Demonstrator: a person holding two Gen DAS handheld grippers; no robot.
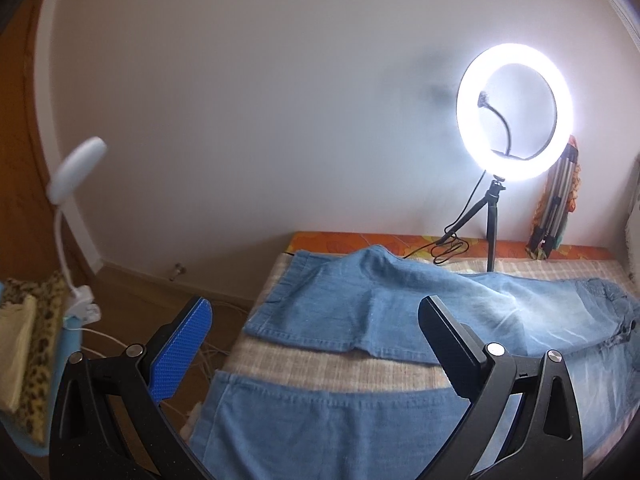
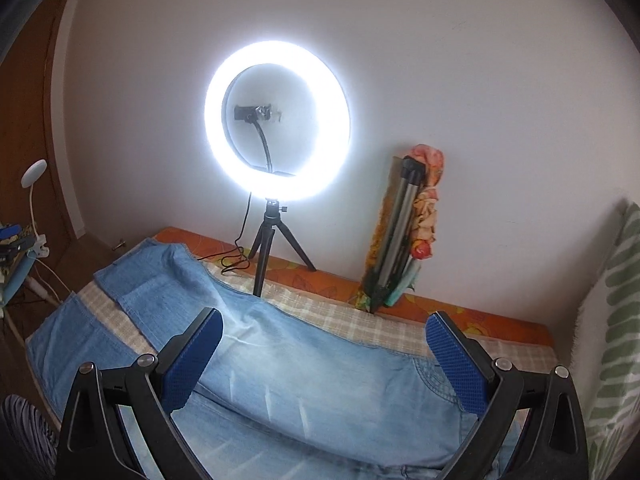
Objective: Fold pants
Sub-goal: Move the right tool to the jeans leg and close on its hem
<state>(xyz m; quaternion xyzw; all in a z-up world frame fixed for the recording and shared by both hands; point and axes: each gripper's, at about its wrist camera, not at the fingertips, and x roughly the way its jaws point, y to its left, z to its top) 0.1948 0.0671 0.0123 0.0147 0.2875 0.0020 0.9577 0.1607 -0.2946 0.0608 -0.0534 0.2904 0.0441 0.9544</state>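
Observation:
Light blue denim pants (image 1: 360,304) lie spread on a checked bed cover (image 1: 320,372). The two legs point left and lie apart, with a strip of cover between them. In the right wrist view the pants (image 2: 304,364) run from the leg ends at left to the waist at right. My left gripper (image 1: 316,320) is open and empty, above the leg ends near the bed's left edge. My right gripper (image 2: 324,332) is open and empty, above the upper part of the far leg near the waist.
A lit ring light on a small tripod (image 2: 276,128) stands at the back of the bed by the wall, its cable (image 2: 236,260) on the cover. A folded tripod with patterned cloth (image 2: 404,232) leans on the wall. A clip lamp (image 1: 76,172) stands left of the bed. A pillow (image 2: 612,332) lies at right.

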